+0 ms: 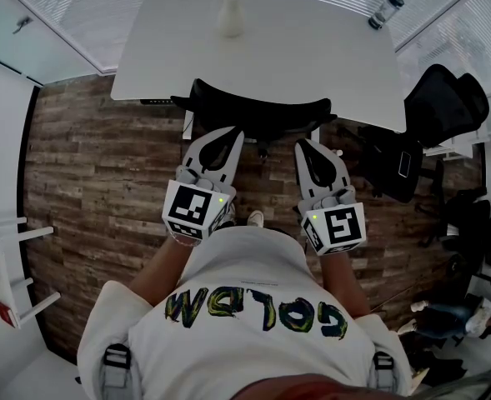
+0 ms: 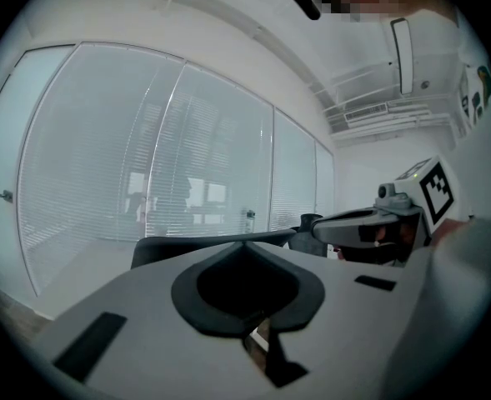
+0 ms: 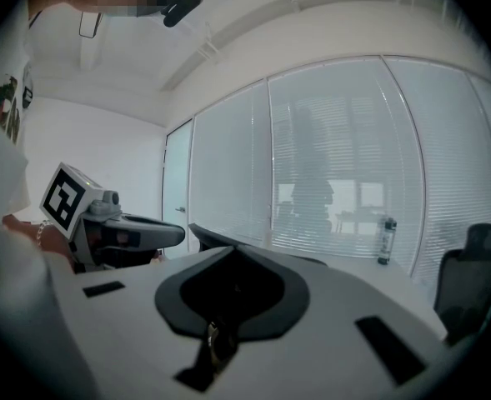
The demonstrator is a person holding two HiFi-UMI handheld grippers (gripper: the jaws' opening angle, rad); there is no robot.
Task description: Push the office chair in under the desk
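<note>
You hold both tools out level in front of you, side by side and a little apart, over the plank floor (image 1: pixel 103 190). Your left gripper (image 1: pixel 232 132) has its jaws pressed together with nothing between them, and its own view shows the two dark pads meeting at a point. Your right gripper (image 1: pixel 303 144) is the same: jaws fully together and empty. Both tips sit at the near edge of the backrest of the black office chair (image 1: pixel 258 111), the left one towards the backrest's left half and the right one towards its right end. From these views you cannot tell whether the tips actually press on it. The chair stands at the near long edge of the white desk (image 1: pixel 312 65), roughly centred on it. Its seat is out of sight beneath the top, while the curved backrest stands just clear of the desk's edge on your side. On the desk's far side a pale vessel (image 1: pixel 230 15) stands near the middle, and a clear bottle (image 1: pixel 387 11) stands at the far right corner. A second black chair (image 1: pixel 445 98) stands off the desk's right end, well apart from your grippers. Slatted blinds (image 1: pixel 87 7) close off the wall beyond the desk.
</note>
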